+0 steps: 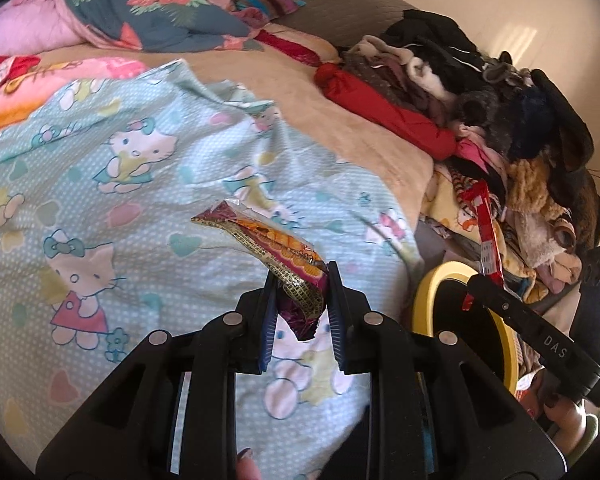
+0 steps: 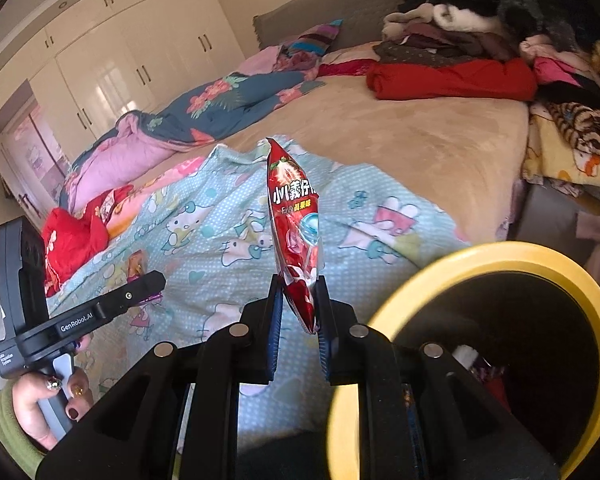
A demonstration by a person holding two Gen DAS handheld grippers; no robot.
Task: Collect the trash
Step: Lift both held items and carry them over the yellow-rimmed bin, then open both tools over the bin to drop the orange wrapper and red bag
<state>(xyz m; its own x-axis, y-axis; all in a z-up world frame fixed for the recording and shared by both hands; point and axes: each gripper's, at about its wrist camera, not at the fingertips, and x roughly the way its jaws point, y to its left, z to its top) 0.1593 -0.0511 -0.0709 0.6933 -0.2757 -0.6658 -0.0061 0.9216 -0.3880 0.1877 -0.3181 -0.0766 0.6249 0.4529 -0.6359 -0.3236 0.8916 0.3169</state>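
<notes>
Right wrist: wrapper [image 2: 294, 224] between jaws.

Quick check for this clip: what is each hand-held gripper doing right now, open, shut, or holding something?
Left hand-held gripper: shut on the orange and maroon snack wrapper.
Right hand-held gripper: shut on the red strawberry candy bag.

A light-blue cartoon-cat sheet [image 1: 140, 168] lay spread over a bed with a tan blanket [image 2: 420, 140]. At eleven o'clock of the sheet, a blue floral quilt with pink lining [image 1: 152, 16] was bunched near a striped pillow [image 2: 316, 38]. A red garment [image 2: 452, 80] lay at two o'clock, touching a heaped pile of clothes [image 1: 500, 92] (mostly dark items, contents indistinct). Cream wardrobe doors [image 2: 120, 52] lined the far wall at ten o'clock.
</notes>
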